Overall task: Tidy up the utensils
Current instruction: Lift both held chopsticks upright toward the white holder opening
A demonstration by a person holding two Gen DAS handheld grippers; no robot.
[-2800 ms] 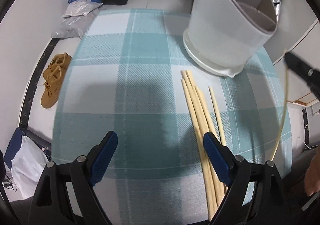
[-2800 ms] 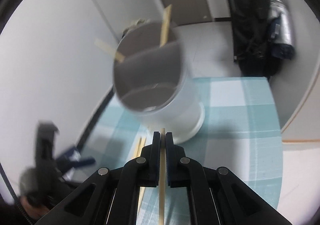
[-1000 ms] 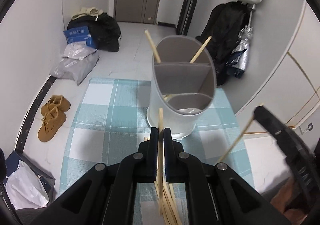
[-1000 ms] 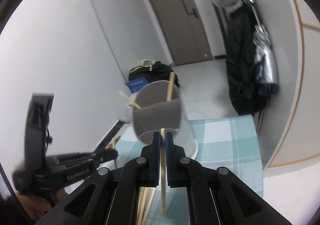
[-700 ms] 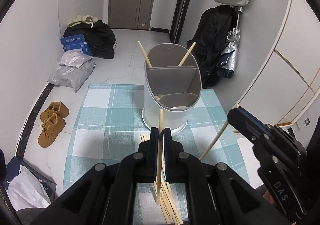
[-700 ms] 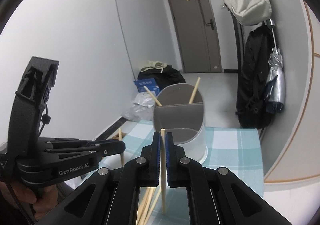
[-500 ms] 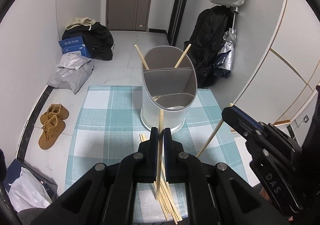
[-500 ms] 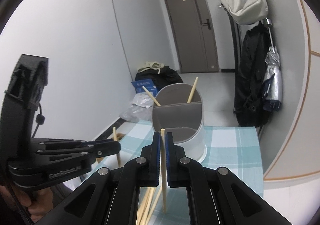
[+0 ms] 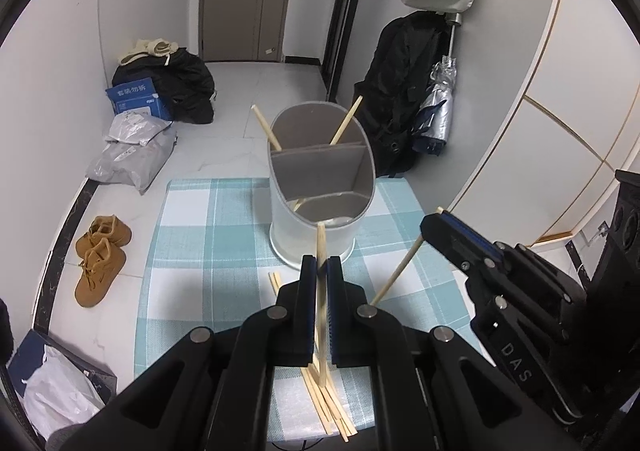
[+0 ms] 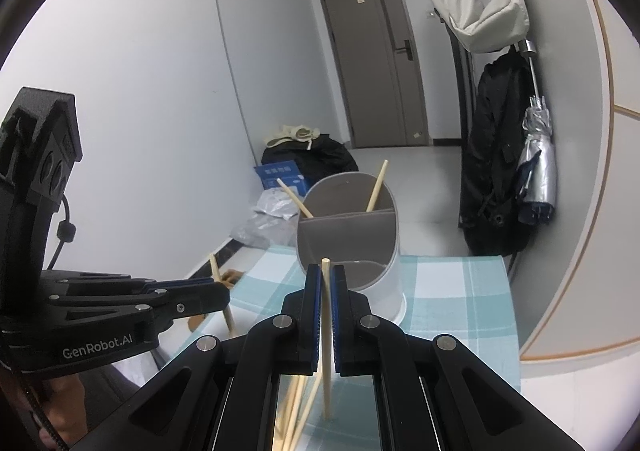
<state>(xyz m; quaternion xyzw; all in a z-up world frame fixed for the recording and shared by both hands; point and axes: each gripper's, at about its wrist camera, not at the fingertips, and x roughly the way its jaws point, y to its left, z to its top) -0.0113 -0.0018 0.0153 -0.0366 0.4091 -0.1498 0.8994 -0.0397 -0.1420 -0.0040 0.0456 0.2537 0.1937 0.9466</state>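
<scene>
A white utensil holder with grey dividers stands at the far side of the checked table; two chopsticks lean in its back compartment. It also shows in the right wrist view. My left gripper is shut on a wooden chopstick, held upright above the table. My right gripper is shut on another chopstick, also upright. Several loose chopsticks lie on the cloth under the left gripper. Each gripper shows in the other's view: the right gripper and the left gripper.
The small table has a teal checked cloth with floor all around. Brown shoes, bags and a blue box lie on the floor at left. A black coat and an umbrella hang at right.
Both grippers, each holding a chopstick, have risen and drawn back from the holder. The left gripper was open over the table 2.8 s ago and is now shut on a chopstick.
</scene>
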